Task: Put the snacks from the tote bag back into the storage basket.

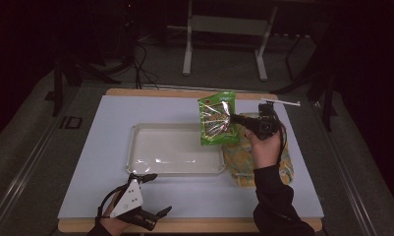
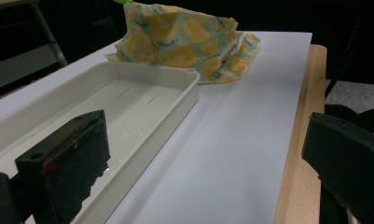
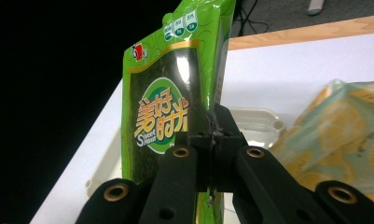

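Right tongs [image 1: 234, 118] pinching the side seam of a green seaweed snack packet [image 1: 216, 119], held upright in the air over the far right corner of the white tray [image 1: 135, 147]. Left tongs [image 1: 153, 194] spread wide and idle at the near edge of the desk [image 1: 106, 118], beside the tray. Yellow lemon-print bag [image 1: 287, 169] lying crumpled right of the tray. Packet likely light, glossy and slippery (crinkly film, brittle contents probably); flat sealed edge the safest hold, not the puffed middle.

black sleeve [image 1: 278, 204], black fingers [image 3: 222, 135] with brass-ringed holes, grey three-cornered plate [image 1: 127, 197]
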### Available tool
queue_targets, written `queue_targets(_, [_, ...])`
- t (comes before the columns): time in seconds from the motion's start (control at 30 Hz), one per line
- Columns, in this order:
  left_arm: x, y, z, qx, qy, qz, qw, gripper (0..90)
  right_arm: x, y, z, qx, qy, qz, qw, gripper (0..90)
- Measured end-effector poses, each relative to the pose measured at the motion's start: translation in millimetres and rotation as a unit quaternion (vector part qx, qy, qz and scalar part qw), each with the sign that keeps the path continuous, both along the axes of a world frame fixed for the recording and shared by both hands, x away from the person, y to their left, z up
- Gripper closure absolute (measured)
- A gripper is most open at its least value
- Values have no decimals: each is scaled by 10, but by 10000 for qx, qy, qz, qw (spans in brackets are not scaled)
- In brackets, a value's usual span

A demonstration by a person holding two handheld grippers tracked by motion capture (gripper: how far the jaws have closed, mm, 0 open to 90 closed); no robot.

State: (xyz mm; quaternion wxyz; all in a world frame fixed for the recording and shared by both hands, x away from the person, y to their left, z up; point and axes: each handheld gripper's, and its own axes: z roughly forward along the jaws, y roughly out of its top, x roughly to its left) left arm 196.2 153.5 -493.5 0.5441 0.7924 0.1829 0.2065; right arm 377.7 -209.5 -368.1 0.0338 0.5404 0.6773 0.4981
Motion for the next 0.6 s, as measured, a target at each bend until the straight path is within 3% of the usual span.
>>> queue_targets(0.3, [-6,0,4,-8,-11,-12,10000,13,-53,144,0,302,-122,29,9995,888])
queue_targets(0.6, [-14,2,9,-8,-55,-5,10000,13,-68,278,-184,484,-61,65,9988,888])
